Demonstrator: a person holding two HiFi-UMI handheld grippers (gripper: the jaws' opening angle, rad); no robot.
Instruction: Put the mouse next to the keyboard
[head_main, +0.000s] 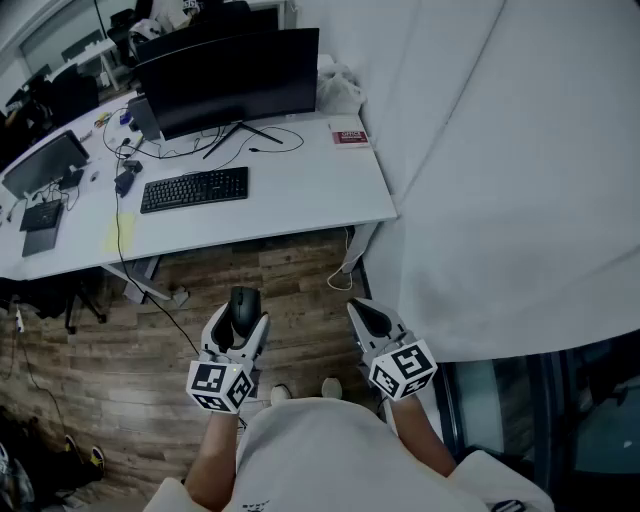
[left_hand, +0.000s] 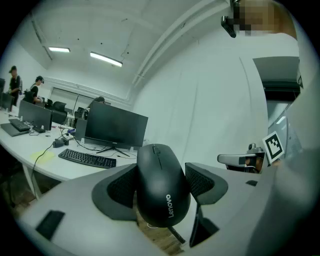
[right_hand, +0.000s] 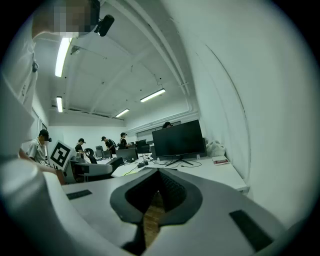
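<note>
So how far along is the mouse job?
Done: the mouse is gripped in the left hand-held gripper. In hand: it is held above the wooden floor, short of the desk. Left: setting it beside the keyboard.

Black mouse (left_hand: 162, 182), black keyboard (head_main: 194, 188), white desk (head_main: 300, 190) (floor (head_main: 100, 350) brown wood-grain).

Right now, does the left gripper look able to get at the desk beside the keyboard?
Probably not without a step forward: the left gripper, shut on the mouse, hangs over floor short of the desk. Nothing blocks the keyboard.
</note>
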